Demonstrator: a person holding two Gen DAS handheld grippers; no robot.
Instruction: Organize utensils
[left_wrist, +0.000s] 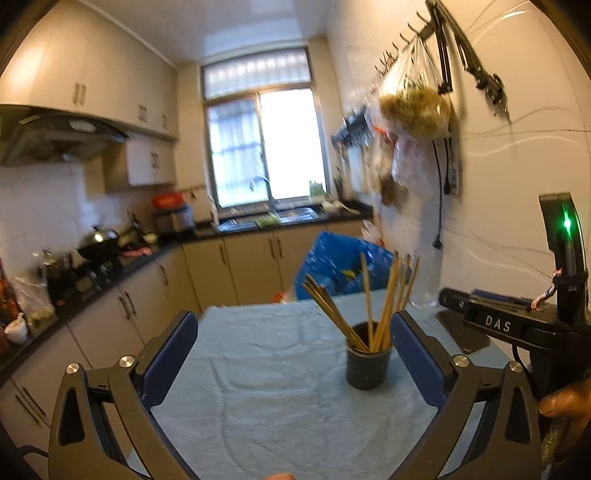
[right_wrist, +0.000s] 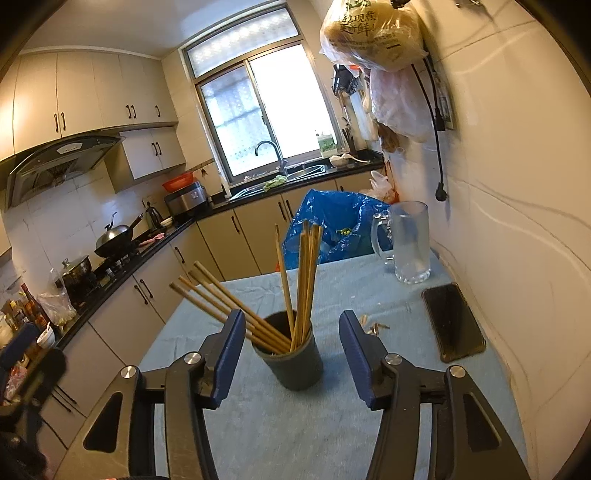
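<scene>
As tools gape, cup (right_wrist: 291, 354) between right tool (right_wrist: 291, 345)

cup (right_wrist: 295, 360) mid-table, glass mug (right_wrist: 410, 242) behind, phone (right_wrist: 452, 321) right

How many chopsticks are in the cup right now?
8, roughly: four chopsticks lean left, four stand near upright, all in the cup on the table. Overlap may hide others.
</scene>
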